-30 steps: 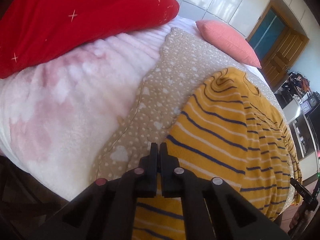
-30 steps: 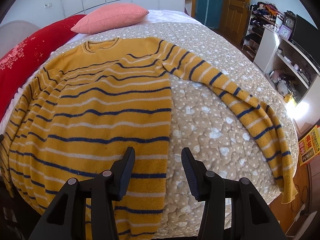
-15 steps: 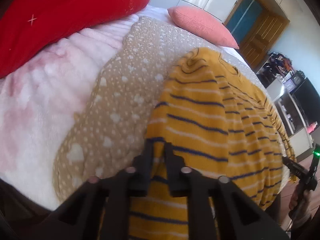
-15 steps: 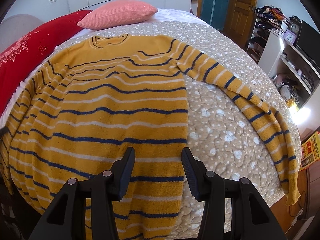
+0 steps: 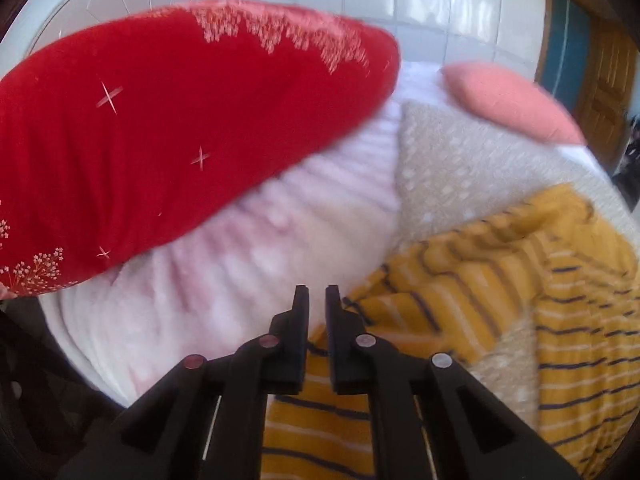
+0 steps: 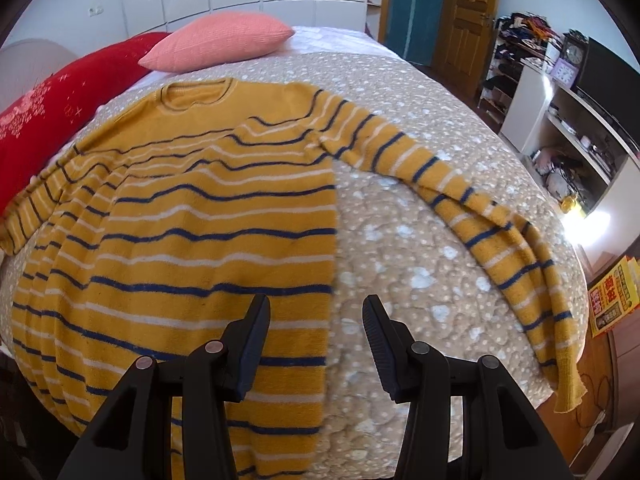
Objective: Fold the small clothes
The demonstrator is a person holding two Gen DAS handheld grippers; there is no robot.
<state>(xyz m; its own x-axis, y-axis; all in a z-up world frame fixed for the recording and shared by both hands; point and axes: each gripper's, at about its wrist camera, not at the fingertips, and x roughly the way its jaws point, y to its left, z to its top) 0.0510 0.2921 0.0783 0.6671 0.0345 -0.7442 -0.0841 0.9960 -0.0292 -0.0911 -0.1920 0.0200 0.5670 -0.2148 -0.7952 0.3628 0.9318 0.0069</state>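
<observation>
A yellow sweater (image 6: 208, 216) with navy and white stripes lies flat on the bed, neck toward the pillows. Its right sleeve (image 6: 492, 224) stretches down to the bed's right corner. Its left sleeve (image 6: 28, 208) lies folded at the bed's left side. My right gripper (image 6: 316, 316) is open and empty above the sweater's lower right edge. In the left wrist view my left gripper (image 5: 317, 300) is nearly shut, a narrow gap between the jaws, with nothing clearly held. The sweater's left sleeve (image 5: 452, 300) lies just right of it, blurred.
A beige dotted quilt (image 6: 400, 216) covers the bed. A red cushion (image 5: 160, 128) and a pink pillow (image 6: 224, 40) lie at the head, over a pale pink blanket (image 5: 248, 256). A shelf unit (image 6: 568, 120) and wooden door (image 6: 468, 20) stand at right.
My left gripper has swung left toward the red cushion and its jaws have parted slightly off the sweater sleeve. The sleeve now lies folded on the bed. My right gripper stays open.
</observation>
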